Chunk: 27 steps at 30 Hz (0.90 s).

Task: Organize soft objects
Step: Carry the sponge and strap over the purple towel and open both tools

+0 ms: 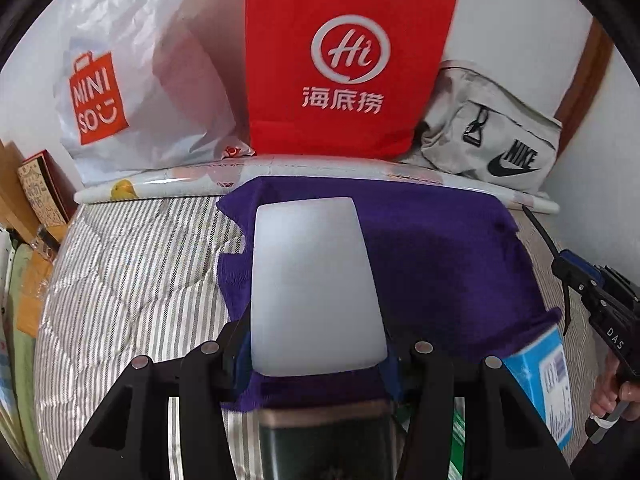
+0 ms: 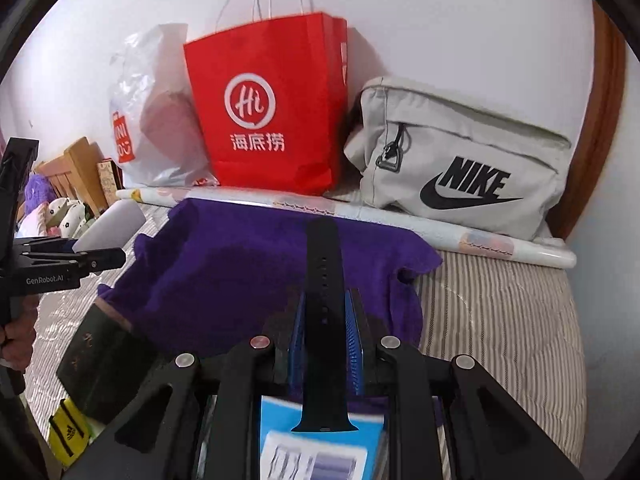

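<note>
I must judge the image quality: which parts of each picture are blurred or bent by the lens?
Left wrist view: the white pad in the left tool is soft and featureless; the rolled mat bows upward. Right wrist view: the black watch strap in the right tool is sharp; the blue box below is blurred.

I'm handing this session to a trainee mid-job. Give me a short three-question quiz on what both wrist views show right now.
1. True or false: the left gripper is empty.
2. What does the right gripper hold? A) a sock B) a black watch strap C) a pen
3. Fill in: the purple towel lies on the ______ quilt.

Key:
1. False: its fingers are shut on a white translucent pad.
2. B: the strap stands upright between the blue finger pads.
3. Striped. The red paper bag and grey Nike bag stand behind the towel, against the wall.
</note>
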Tool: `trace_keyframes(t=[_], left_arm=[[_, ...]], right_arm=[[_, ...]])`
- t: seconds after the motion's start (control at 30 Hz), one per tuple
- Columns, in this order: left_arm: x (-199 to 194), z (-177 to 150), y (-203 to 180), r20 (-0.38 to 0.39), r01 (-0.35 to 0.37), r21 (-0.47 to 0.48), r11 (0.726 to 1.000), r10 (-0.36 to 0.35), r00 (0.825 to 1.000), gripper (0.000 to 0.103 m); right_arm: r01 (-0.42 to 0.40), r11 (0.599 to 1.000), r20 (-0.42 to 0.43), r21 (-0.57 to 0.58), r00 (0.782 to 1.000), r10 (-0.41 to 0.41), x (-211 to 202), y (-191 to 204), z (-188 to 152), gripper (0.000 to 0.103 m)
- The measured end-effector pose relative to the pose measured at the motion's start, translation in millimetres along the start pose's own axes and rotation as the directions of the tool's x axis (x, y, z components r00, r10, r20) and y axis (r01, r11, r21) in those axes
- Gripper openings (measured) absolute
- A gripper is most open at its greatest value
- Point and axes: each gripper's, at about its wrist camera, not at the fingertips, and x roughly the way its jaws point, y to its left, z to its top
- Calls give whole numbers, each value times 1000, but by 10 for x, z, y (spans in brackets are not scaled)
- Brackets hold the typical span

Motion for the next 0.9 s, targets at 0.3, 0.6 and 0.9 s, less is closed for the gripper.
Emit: trace_keyframes(t=[0.3,0.6,0.9], left_arm=[[444,249,79,-55,10,-8,1000,-10,998,48],[797,397,86,-103,25,-6,1000,-25,994,49],[975,455,70,-147,21,4,1000,-20,989,50]], right_arm=[[6,1000,-78,14,997,-5,518,-194,127,20],[34,999,-152,35,988,-29,851,-390,136,20],[34,999,-218,41,976,-24,1063,-472,121,20]])
